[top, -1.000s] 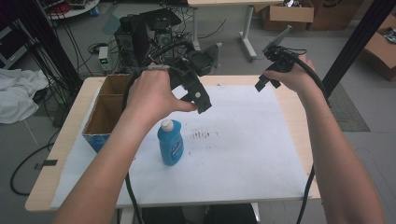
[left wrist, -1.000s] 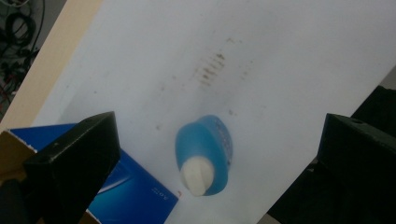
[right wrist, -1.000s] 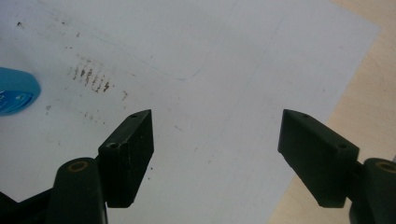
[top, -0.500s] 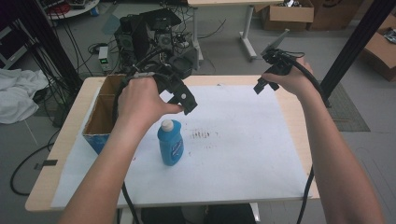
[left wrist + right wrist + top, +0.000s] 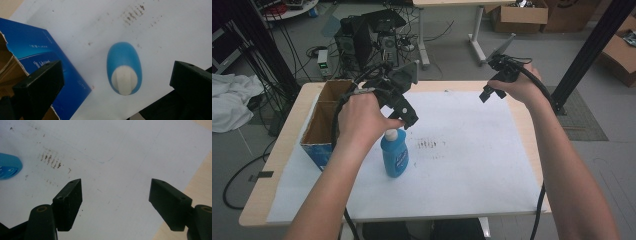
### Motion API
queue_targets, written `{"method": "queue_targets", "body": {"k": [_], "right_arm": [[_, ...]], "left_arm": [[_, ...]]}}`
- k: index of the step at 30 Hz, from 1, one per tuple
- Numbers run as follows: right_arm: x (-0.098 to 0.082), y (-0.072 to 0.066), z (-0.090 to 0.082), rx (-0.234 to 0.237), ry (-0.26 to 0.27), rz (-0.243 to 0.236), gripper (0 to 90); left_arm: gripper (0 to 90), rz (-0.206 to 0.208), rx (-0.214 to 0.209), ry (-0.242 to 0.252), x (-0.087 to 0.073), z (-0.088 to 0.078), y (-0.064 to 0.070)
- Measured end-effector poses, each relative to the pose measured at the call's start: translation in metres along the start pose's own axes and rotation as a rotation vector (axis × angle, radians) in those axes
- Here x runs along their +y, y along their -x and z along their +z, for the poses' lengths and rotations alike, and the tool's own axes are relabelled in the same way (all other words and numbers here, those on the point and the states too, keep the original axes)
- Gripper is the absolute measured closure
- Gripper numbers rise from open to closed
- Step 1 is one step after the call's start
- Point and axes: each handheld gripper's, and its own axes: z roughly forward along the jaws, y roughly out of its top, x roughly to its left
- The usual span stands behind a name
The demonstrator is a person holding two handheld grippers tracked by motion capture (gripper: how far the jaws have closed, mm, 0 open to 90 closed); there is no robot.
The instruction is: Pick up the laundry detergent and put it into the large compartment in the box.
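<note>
Blue bottle (image 5: 124, 68) beneath left gripper (image 5: 117, 82), jaws spread; right gripper (image 5: 115, 202) raised, spread.

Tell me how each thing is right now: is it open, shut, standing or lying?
blue bottle: standing upright, white cap on, not held.
cardboard box: open on top, inside not visible.
left hand-held gripper: open, above the bottle.
right hand-held gripper: open, holding nothing, over the white paper.
</note>
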Motion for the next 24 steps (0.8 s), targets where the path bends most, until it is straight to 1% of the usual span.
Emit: {"method": "queue_targets", "body": {"k": [4,8,13,14,18,19,22,23,24], "right_arm": [[0.000,0.000,0.002,0.000,-0.002,-0.004,27.0],[0.000,-0.001,0.004,0.001,-0.003,-0.003,27.0],[0.001,-0.002,0.005,0.002,-0.005,-0.004,27.0],[0.001,-0.002,0.005,-0.001,-0.004,-0.005,27.0],[0.000,-0.003,0.005,0.000,-0.003,-0.002,27.0],[0.000,-0.002,0.006,-0.003,-0.005,-0.010,27.0],[0.000,-0.002,0.006,-0.004,-0.005,-0.009,27.0],[0.000,-0.002,0.006,-0.003,-0.003,-0.010,27.0],[0.000,-0.003,0.006,-0.002,-0.004,-0.008,27.0]], "left_arm": [[0.1,-0.006,-0.004,-0.007,-0.001,0.005,0.001],[0.1,-0.008,-0.010,-0.019,-0.003,0.014,0.003],[0.1,-0.007,-0.016,-0.029,-0.004,0.021,0.004],[0.1,-0.002,-0.020,-0.034,-0.005,0.024,0.004],[0.1,-0.007,-0.026,-0.036,-0.006,0.030,0.005],[0.1,-0.007,-0.026,-0.036,-0.006,0.030,0.005],[0.1,-0.003,-0.024,-0.051,-0.006,0.036,0.006],[0.1,-0.003,-0.024,-0.051,-0.006,0.036,0.006],[0.1,-0.003,-0.029,-0.054,-0.007,0.040,0.007]]}}
